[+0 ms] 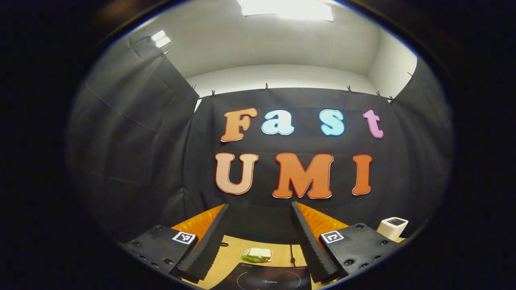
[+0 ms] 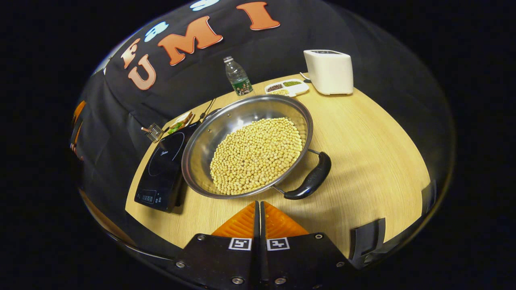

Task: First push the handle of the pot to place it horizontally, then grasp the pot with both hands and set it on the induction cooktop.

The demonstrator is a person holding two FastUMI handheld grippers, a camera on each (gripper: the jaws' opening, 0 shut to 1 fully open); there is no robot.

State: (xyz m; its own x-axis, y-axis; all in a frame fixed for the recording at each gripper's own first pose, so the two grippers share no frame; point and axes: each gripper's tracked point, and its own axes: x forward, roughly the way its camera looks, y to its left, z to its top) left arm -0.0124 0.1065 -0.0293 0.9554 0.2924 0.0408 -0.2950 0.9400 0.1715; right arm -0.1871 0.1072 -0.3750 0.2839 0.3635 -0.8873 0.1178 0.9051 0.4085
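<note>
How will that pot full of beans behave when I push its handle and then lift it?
The pot is probably heavy: a deep layer of beans covers its bottom. Pushing the black handle should swing it on the smooth wooden table rather than tip it. The loose beans will likely slide if it tilts, so lift level.

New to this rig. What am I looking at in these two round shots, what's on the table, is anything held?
A person holds one two-finger gripper in each hand; a fisheye camera rides on each. The left gripper view looks up toward the booth wall; its left gripper is open, above the cooktop and a sandwich. The right gripper view looks down at the table; its right gripper is shut and holds nothing. There stand a pot of beans with a black handle, a bottle, a snack tray and a white appliance.
</note>
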